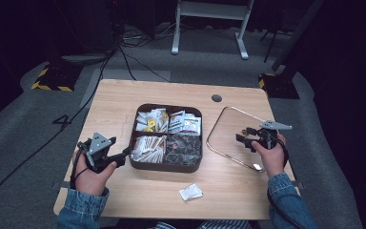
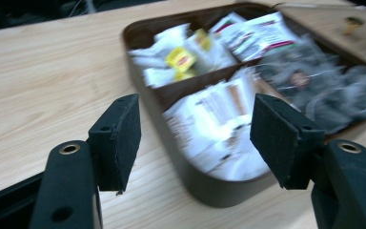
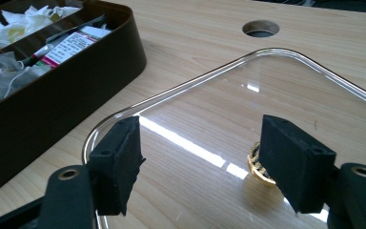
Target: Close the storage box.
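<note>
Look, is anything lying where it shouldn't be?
Yes. One small white packet lies alone on the table, outside the brown box that holds the rest. The clear lid lies beside the box.

Overhead light is brightening the desk [image 1: 124, 102] while the surroundings are lying dark; glare is streaking the glass lid [image 3: 276, 100]; the tea box [image 2: 205, 186] is blurring.

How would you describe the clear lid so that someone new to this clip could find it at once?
On the wooden table, look just right of the brown divided box of tea packets. The clear lid lies flat there under the open right gripper. See-through, with a gold knob, it lets the wood grain show.
</note>
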